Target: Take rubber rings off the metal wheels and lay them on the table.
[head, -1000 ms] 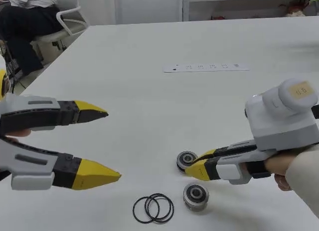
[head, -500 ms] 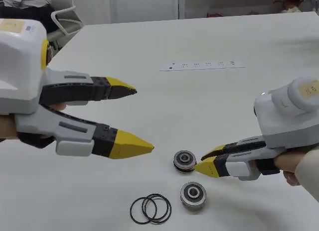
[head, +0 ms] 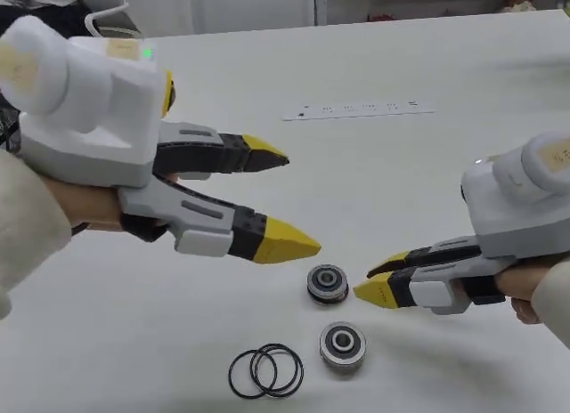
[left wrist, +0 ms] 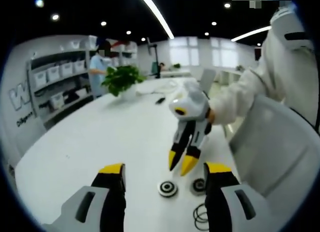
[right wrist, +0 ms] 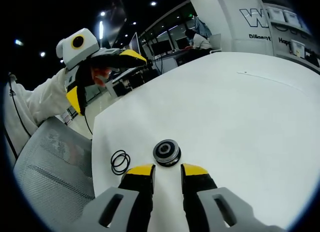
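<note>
White and wide, the surface [head: 427, 190] runs back toward shelving and chairs, and nearly all of it is bare. The left claw [head: 303, 204] hangs above it with its yellow-tipped jaws spread wide and nothing between them, pointing down toward the work. The right claw [head: 363, 283] sits low over the surface, its jaws only a little apart and also empty, with the tips just beside the farther metal wheel [head: 327, 283]. In the right gripper view that wheel [right wrist: 166, 151] lies flat just ahead of the jaws and is not touched by them. The nearer metal wheel [head: 343, 344] lies flat a little closer to the person, apart from the first.

A small heap of thin black rubber rings [head: 265, 371], about three overlapping, lies loose on the surface beside the nearer wheel, so part of the job looks done. The farther wheel shows a dark band round its rim, which may be a ring to pull. The nearer wheel looks paler at the edge, but whether it is stripped cannot be told.
</note>
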